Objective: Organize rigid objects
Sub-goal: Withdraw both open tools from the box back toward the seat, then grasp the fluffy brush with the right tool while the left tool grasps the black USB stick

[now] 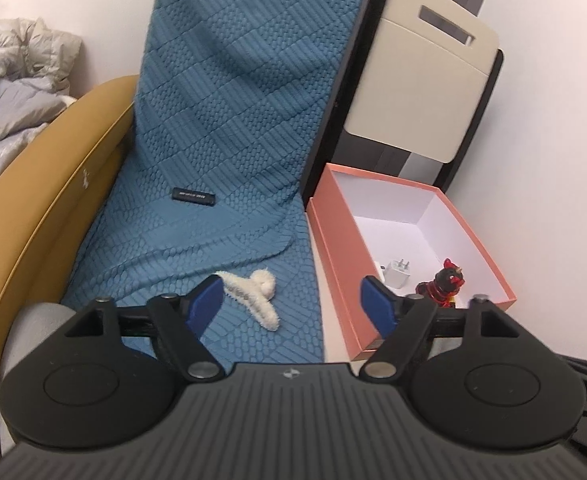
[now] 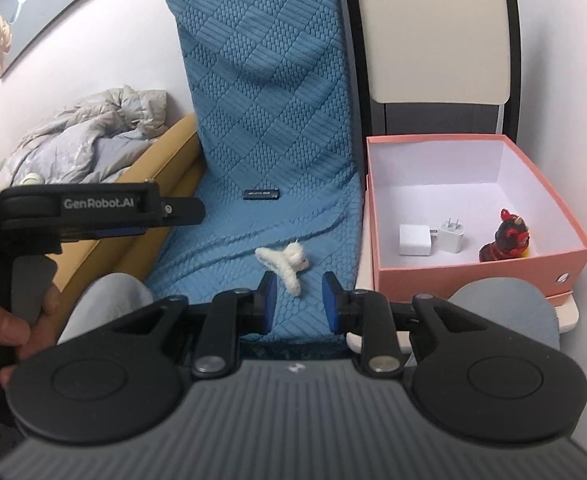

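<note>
Lying on the blue textured blanket (image 2: 269, 120), a white fuzzy hair claw clip (image 2: 283, 262) sits just ahead of both tools, near the blanket's right edge. Farther up the blanket rests a small black rectangular device (image 2: 262, 194), well apart from the clip.

Left gripper (image 1: 291, 300): jaws stand wide apart, nothing between the blue pads; the clip lies just beyond its left pad. In the right wrist view this gripper shows side-on at left, held by a hand (image 2: 25, 320).

Right gripper (image 2: 298, 298): jaws stand a narrow gap apart and hold nothing; the clip lies just ahead of that gap.

The pink open box (image 2: 473, 276) stands beside the blanket on the right. Inside: two white plug chargers (image 2: 431, 236) touching each other, and a red-and-black figurine (image 2: 507, 240) near the right wall.
</note>
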A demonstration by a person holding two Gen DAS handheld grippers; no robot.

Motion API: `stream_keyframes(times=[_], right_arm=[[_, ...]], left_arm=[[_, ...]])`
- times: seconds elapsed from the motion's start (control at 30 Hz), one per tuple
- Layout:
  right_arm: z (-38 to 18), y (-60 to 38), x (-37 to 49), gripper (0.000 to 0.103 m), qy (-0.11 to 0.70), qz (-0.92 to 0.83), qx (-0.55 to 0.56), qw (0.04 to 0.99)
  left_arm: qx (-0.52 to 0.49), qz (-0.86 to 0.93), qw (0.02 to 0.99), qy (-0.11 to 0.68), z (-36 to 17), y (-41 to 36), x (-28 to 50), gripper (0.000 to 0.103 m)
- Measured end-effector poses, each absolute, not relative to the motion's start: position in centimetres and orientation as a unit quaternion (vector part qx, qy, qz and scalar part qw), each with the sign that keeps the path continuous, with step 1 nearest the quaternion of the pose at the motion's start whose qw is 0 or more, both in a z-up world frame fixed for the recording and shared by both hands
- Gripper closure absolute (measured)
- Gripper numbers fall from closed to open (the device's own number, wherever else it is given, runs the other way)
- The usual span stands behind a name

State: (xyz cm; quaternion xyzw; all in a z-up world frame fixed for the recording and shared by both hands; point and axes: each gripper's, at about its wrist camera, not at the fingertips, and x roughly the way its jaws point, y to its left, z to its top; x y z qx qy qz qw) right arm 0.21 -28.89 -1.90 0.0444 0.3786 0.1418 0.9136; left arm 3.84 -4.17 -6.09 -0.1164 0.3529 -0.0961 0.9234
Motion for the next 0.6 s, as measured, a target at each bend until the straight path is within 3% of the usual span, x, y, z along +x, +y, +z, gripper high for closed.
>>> stream_keyframes(times=[0.5,0.6], right_arm=[[-5.1,-27.0,3.8,0.075,0.388,0.148,0.039,0.909],[-6.3,-26.2,5.2,0.075,0.394,0.154,0.033,0.905]], left_arm=[[-0.097,-0.074,0.919,0.375,-10.6,-1.8,9.8,0.017],[-0.100,-0.075,0.915,0.384,-12.3,-1.2,12.0,0.011]])
